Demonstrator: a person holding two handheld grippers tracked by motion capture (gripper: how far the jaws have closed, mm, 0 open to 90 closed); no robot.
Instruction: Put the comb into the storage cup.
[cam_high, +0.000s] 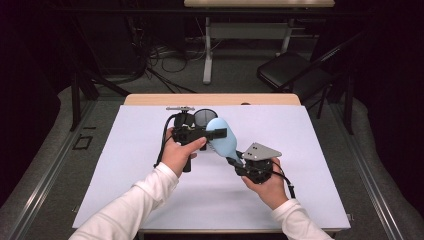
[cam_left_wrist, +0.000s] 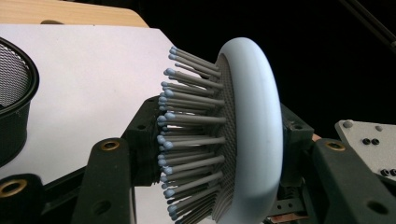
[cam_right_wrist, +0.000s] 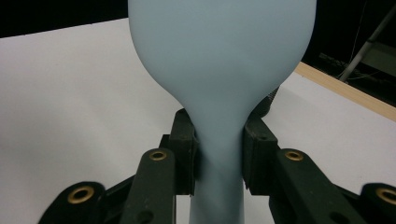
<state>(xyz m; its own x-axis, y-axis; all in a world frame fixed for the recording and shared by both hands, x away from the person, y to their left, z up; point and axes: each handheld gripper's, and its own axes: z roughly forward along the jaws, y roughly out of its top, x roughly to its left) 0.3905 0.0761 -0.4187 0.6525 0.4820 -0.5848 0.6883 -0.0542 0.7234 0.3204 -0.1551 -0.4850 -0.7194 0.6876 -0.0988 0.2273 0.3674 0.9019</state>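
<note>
A light blue hairbrush (cam_high: 223, 140) is held above the white sheet between both grippers. My left gripper (cam_high: 216, 133) comes in from the left and is shut on the brush head (cam_left_wrist: 254, 116): one pad is against the tips of the grey bristles (cam_left_wrist: 187, 135), the other against the smooth back. My right gripper (cam_high: 235, 161) comes in from the lower right and is shut on the narrow neck of the handle (cam_right_wrist: 218, 154), a pad on each side. The rounded back of the head (cam_right_wrist: 219, 51) rises above those jaws.
A black mesh cup (cam_high: 203, 117) (cam_left_wrist: 11, 93) stands on the white sheet (cam_high: 310, 150) just behind the left gripper. The wooden table edge (cam_high: 150, 99) runs along the far side. Beyond it are a folding chair (cam_high: 290, 70), floor cables and another desk.
</note>
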